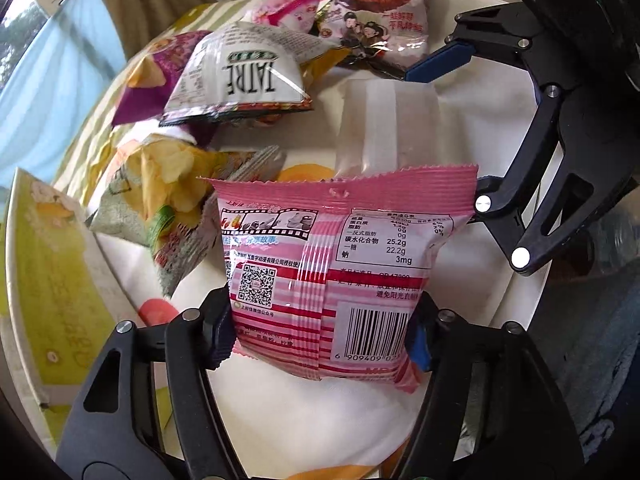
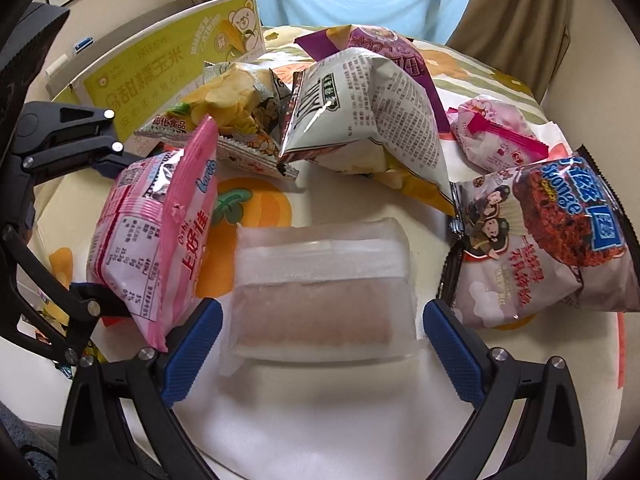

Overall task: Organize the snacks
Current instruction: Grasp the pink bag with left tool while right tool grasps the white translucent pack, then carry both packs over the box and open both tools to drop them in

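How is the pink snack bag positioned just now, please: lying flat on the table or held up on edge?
Held up on edge. The left gripper pinches the pink snack bag near its lower end, so its crimped top seam stands above the table.

The pink snack bag (image 1: 340, 272) was glossy plastic film with crimped, ribbed seams. The clear pouch (image 2: 320, 288) looked like frosted, matt plastic, smooth and cloudy. The white bag (image 2: 360, 116) had a shiny, creased foil-like finish. The tablecloth (image 2: 300, 420) appeared to be smooth printed cloth. The gripper frames were matt black plastic with small bright metal pins, and the right gripper's pads (image 2: 192, 352) were blue and finely textured.
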{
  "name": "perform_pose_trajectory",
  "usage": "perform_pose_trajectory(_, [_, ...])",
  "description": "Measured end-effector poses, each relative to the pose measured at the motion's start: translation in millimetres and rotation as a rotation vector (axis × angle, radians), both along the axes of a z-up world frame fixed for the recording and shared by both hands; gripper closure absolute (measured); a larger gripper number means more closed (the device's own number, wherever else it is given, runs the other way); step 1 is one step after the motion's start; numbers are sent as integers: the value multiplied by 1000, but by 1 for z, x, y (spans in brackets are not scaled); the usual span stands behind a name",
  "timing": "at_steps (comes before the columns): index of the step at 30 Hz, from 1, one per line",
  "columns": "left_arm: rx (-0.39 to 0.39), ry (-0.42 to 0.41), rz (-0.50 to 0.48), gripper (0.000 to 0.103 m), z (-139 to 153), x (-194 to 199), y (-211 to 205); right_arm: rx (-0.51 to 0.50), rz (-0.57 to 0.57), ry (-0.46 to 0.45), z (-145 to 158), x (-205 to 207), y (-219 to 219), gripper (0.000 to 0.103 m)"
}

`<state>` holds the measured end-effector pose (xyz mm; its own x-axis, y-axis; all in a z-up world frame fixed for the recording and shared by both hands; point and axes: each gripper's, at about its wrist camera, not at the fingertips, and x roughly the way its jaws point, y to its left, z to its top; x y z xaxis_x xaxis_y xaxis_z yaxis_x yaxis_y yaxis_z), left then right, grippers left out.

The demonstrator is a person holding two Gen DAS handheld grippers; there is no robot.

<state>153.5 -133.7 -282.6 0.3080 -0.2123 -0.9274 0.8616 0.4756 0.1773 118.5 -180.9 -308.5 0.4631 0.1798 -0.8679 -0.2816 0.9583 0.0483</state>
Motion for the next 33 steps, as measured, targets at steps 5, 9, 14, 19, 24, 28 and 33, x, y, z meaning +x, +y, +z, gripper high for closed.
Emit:
perform_pose_trajectory(5, [-1, 11, 50, 41, 1, 6, 8, -26, 15, 24, -4, 7, 9, 3])
perform_pose_trajectory(9, [-8, 20, 91, 41, 1, 10, 15, -61, 22, 62, -10, 12, 12, 3])
perform_pose_trajectory(14, [-19, 21, 124, 41, -2, 16, 19, -74, 14, 84, -15, 14, 9, 15])
perform_pose_trajectory(19, [-27, 13, 139, 41, 3, 11, 20, -71, 18, 68, -9, 11, 7, 30])
perform_pose_trajectory(24, [-41, -12, 152, 41, 19, 8, 18, -42, 1, 56, 10, 4, 2, 33])
perform_pose_trajectory(28, [-55, -47, 171, 41, 44, 3, 16, -40, -2, 32, 31, -1, -3, 33])
perform_pose_trajectory(33, [-112, -92, 259, 41, 88, 8, 20, -13, -5, -5, 69, 0, -12, 33])
